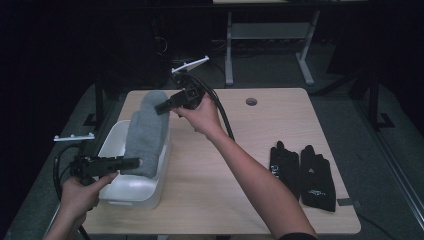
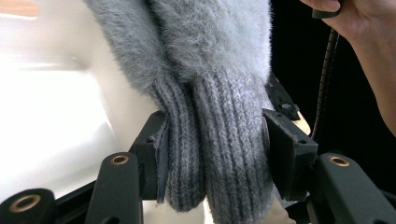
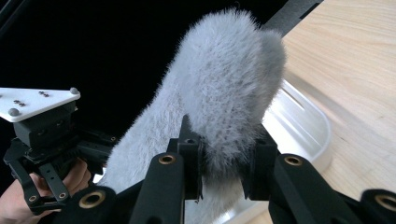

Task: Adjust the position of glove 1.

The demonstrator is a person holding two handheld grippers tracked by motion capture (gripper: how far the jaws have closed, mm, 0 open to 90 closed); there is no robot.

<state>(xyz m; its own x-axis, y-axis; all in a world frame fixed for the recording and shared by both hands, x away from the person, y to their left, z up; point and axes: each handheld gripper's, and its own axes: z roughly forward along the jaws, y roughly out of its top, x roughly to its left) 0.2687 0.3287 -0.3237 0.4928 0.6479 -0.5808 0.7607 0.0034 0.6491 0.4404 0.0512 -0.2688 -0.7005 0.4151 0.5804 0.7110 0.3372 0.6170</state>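
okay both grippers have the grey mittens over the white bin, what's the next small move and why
Probably lower both grippers together so the grey mittens settle into the white bin. The left gripper clamps the knit cuffs, the right gripper the fluffy tips, and they hang stretched above the bin.

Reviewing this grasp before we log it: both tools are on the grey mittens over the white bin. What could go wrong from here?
1. The right tool pinches mostly fluffy pile at the tip of the grey mittens; it could slip off.
2. The left tool clamps two ribbed cuffs together; one may slide free.
3. The mittens hang across the rim of the white bin, so part could land outside on the table if released unevenly.
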